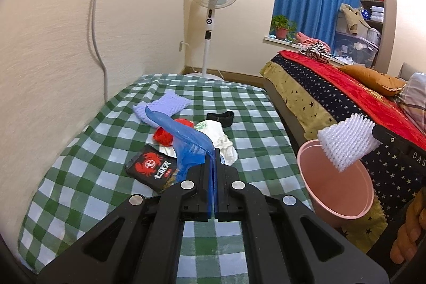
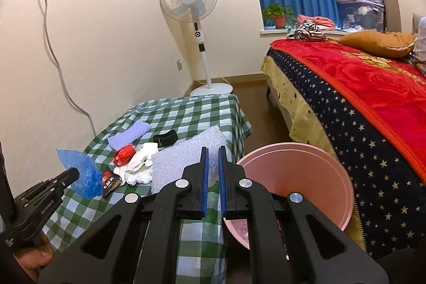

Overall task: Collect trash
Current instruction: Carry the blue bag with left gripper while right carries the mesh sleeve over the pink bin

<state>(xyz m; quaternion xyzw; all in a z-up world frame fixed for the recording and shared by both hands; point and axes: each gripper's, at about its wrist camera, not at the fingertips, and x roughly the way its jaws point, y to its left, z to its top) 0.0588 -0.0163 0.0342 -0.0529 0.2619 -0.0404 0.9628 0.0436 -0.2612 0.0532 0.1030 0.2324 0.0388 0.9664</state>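
My left gripper (image 1: 213, 155) is shut on a crumpled blue plastic bag (image 1: 186, 140) and holds it above the green checked table (image 1: 80, 177). From the right wrist view that gripper (image 2: 76, 173) and the blue bag (image 2: 82, 175) are at the left. My right gripper (image 2: 213, 151) is shut on a white bubble-wrap sheet (image 2: 183, 159). The left wrist view shows the sheet (image 1: 346, 143) hanging from the right gripper (image 1: 376, 136) over the rim of a pink bin (image 1: 335, 188). The bin (image 2: 298, 177) stands between table and bed.
On the table lie a black crab-print packet (image 1: 151, 169), a red item (image 1: 166, 136), crumpled white paper (image 1: 225, 144), a lavender knit cloth (image 1: 162, 108) and a black band (image 1: 221, 117). A bed (image 2: 359, 97) is at the right. A standing fan (image 2: 190, 1) is behind.
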